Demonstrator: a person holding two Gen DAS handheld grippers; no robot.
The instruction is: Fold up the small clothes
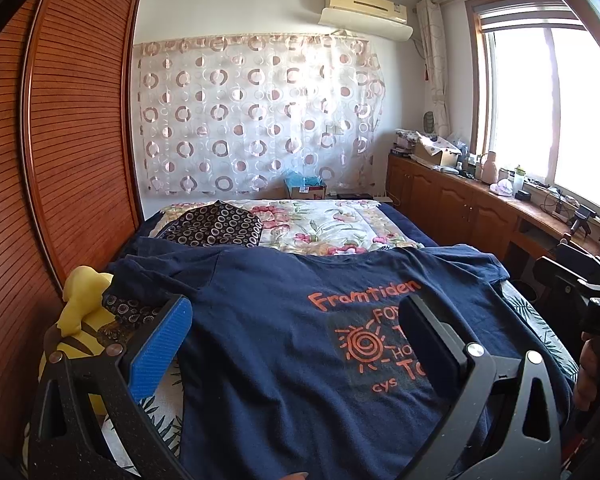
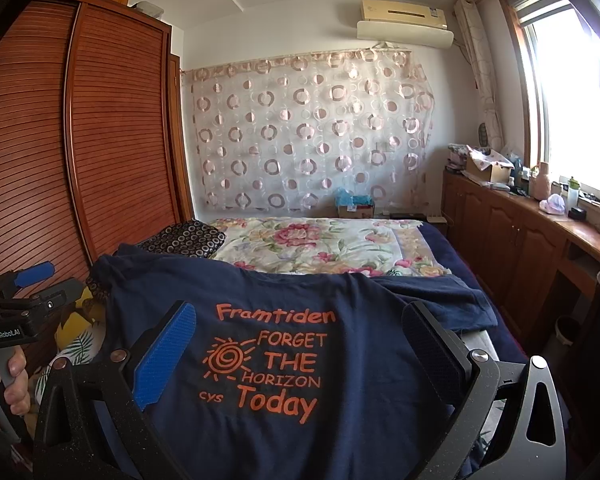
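1. Shirt (image 2: 292,360): navy T-shirt, spread flat, print side up, on the near end of the bed (image 2: 440,244). Orange print reads "Framtiden / FORGET THE HORIZON / cys Today" with a spiral sun. One sleeve (image 2: 440,300) lies out to the right, partly creased over itself.
2. Left gripper (image 1: 296,332): jaws wide apart, nothing between them. Blue pad (image 1: 160,348) on the left finger, dark pad (image 1: 428,340) on the right. It hangs above the shirt; contact with the cloth cannot be told from this view.
3. Right gripper (image 2: 300,340): jaws likewise wide apart, empty, with the print framed between the fingers. Height over the cloth cannot be told.
4. In the right wrist view the left gripper's handle shows at the far left, held in a hand (image 2: 8,380). In the left wrist view the right gripper's body sits at the far right edge.
5. Quilt (image 2: 320,244): floral, covers the far half of the bed beyond the shirt.
6. Dark garment (image 2: 184,238) with a ring pattern lies at the bed's far left, beside the wardrobe (image 2: 100,140).
7. Yellow toy (image 1: 80,320) sits at the bed's left edge, just beside the shirt's left side.
8. Back wall: curtain (image 2: 312,132) with circles, air conditioner (image 2: 404,20) above it. Cabinet (image 2: 520,232) under the window (image 2: 572,100) carries clutter.
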